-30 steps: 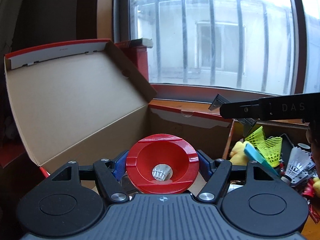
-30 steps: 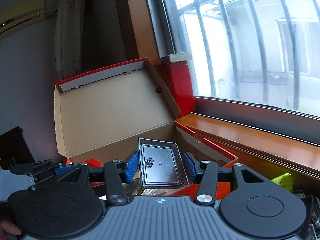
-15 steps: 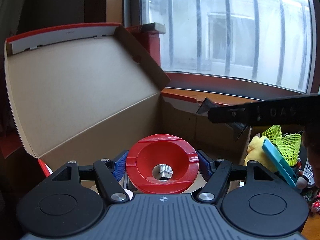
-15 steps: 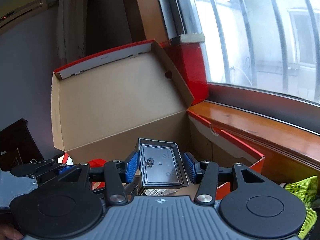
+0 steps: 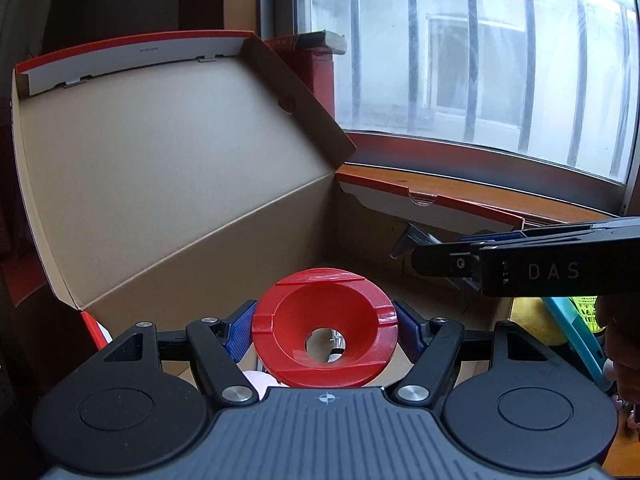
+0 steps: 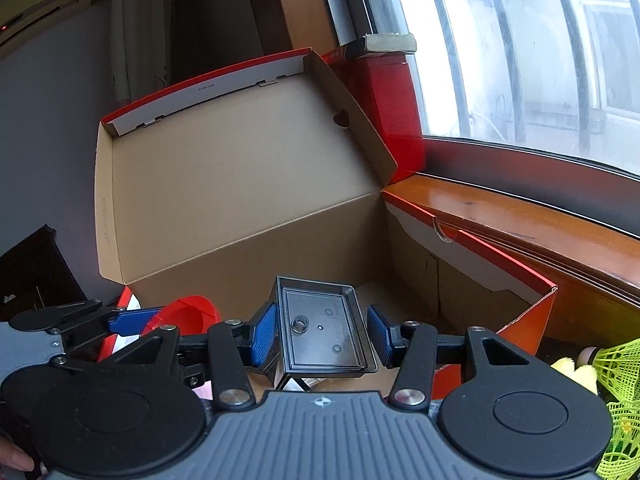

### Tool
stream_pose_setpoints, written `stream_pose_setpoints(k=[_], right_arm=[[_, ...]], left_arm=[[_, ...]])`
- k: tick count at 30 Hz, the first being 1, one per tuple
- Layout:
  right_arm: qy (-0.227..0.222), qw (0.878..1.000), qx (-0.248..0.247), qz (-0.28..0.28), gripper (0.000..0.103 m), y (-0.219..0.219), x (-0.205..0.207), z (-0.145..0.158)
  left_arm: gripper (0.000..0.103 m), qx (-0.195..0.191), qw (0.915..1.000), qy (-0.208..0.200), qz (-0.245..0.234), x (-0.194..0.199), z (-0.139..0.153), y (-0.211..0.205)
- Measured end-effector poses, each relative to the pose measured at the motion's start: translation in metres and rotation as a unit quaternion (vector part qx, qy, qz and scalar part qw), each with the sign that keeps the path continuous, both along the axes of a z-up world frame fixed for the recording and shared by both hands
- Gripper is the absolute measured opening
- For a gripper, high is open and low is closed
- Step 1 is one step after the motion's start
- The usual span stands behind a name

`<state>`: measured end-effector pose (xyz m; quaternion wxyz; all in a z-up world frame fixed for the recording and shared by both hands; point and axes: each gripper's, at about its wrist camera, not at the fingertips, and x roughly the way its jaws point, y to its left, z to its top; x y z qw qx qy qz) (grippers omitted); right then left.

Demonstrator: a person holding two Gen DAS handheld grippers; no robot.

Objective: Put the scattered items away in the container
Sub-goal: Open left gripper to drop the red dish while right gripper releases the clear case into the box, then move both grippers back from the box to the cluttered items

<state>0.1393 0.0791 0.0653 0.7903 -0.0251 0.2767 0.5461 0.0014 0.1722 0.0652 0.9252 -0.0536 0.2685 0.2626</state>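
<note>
Both loads over the open cardboard box, its floor below and ahead. My left gripper: jaws clamp the red ashtray. My right gripper: jaws hold the dark tray, long axis pointing forward, deeper in.

Box interior open above; raised lid blocks behind.

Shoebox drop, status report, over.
Left gripper shut on red ashtray. Right gripper shut on grey tray. Both over open shoebox. Nothing blocking.

Barred window above a wooden sill.
</note>
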Motion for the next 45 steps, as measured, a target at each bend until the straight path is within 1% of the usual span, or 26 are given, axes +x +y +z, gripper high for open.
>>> stream_pose_setpoints(k=[6,15,20,25,33,38,42,45], right_arm=[[0.003,1.000,0.001,0.004,0.053,-0.001,-0.003,0.001],[-0.005,1.000,-0.001,0.007,0.055,0.000,-0.007,0.005],[-0.005,1.000,0.000,0.004,0.062,-0.003,-0.009,0.007],[-0.016,1.000,0.000,0.003,0.070,-0.005,-0.015,0.011],[-0.023,1.000,0.006,0.002,0.074,-0.015,-0.025,0.018],[-0.025,1.000,0.014,-0.003,0.078,-0.024,-0.033,0.022],[-0.019,1.000,0.022,-0.009,0.079,-0.033,-0.039,0.024],[-0.012,0.999,0.029,-0.014,0.081,-0.041,-0.044,0.025]], left_arm=[[0.080,-0.004,1.0000,-0.003,0.004,-0.002,0.001,0.001],[0.084,-0.004,1.0000,-0.005,0.005,-0.002,0.002,0.000],[0.087,-0.002,1.0000,-0.005,0.006,-0.003,0.002,-0.001],[0.092,0.008,0.9999,-0.004,0.006,-0.004,0.004,-0.004],[0.093,0.007,0.9999,-0.011,-0.008,-0.009,0.007,-0.013],[0.096,0.007,0.9997,-0.015,-0.015,-0.015,0.009,-0.019],[0.097,0.009,0.9996,-0.017,-0.022,-0.020,0.011,-0.025],[0.097,0.010,0.9994,-0.017,-0.026,-0.024,0.012,-0.029]])
